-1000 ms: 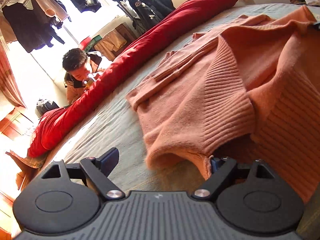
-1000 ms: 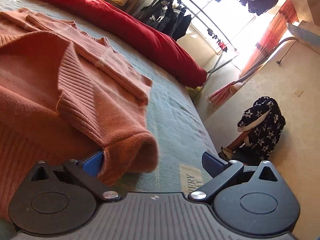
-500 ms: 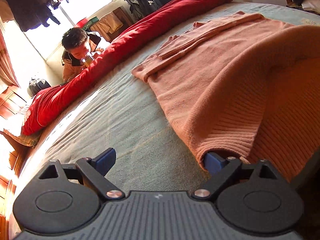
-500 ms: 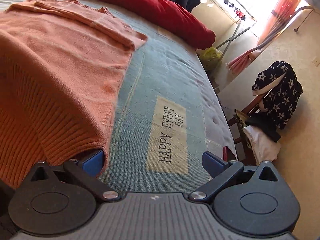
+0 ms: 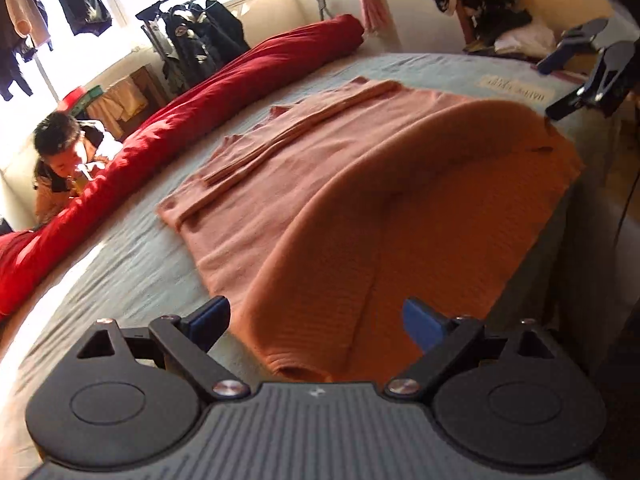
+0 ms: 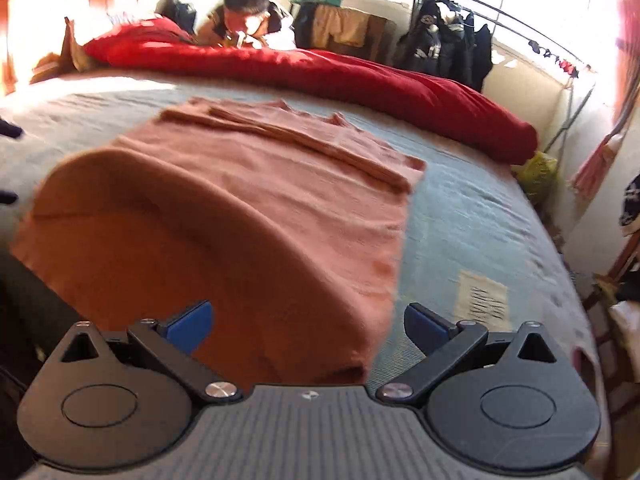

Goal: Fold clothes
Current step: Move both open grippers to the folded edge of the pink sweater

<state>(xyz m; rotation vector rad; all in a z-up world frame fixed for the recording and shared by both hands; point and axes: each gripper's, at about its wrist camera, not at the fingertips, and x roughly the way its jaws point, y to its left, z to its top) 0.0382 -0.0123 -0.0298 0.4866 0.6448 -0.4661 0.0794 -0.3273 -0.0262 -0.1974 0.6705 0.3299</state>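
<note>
Sweater [image 5: 360,184]: one, salmon, on bed [image 5: 132,264]. Claws: two, left [image 5: 316,322] and right [image 6: 308,322], both spread, empty.

The left gripper [image 5: 316,322] and the right gripper [image 6: 307,322] look alike — black linkage arms on silver pivot screws, blue pads [image 5: 418,320] at the tips. Each body is ribbed dark grey, flanked by two round black housings — a small pale mark sits at centre.
</note>
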